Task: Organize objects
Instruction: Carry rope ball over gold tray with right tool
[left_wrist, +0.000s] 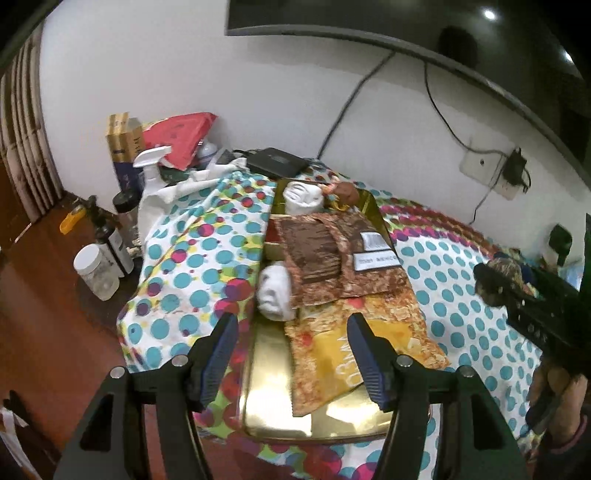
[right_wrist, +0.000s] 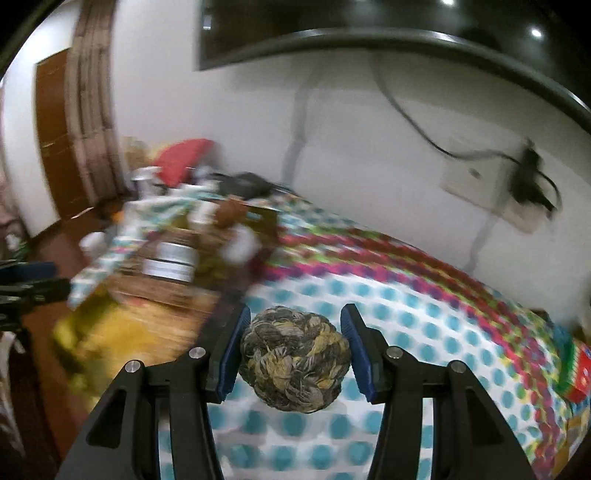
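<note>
A gold tray (left_wrist: 273, 387) lies on the dotted cloth. It holds brown and orange snack packets (left_wrist: 332, 258), two white face figures (left_wrist: 275, 291) (left_wrist: 303, 195) and a small brown figure (left_wrist: 345, 192). My left gripper (left_wrist: 291, 354) is open and empty just above the tray's near end. My right gripper (right_wrist: 295, 350) is shut on a woven rope ball (right_wrist: 295, 362) and holds it above the cloth, right of the tray; the ball also shows in the left wrist view (left_wrist: 498, 277). The right wrist view is blurred.
Bottles, a white jar (left_wrist: 94, 273) and a spray bottle (left_wrist: 151, 166) stand on the brown table left of the cloth. A black box (left_wrist: 277, 162), a red bag (left_wrist: 181, 136) and a carton sit at the back. A red box (right_wrist: 580, 373) lies at far right.
</note>
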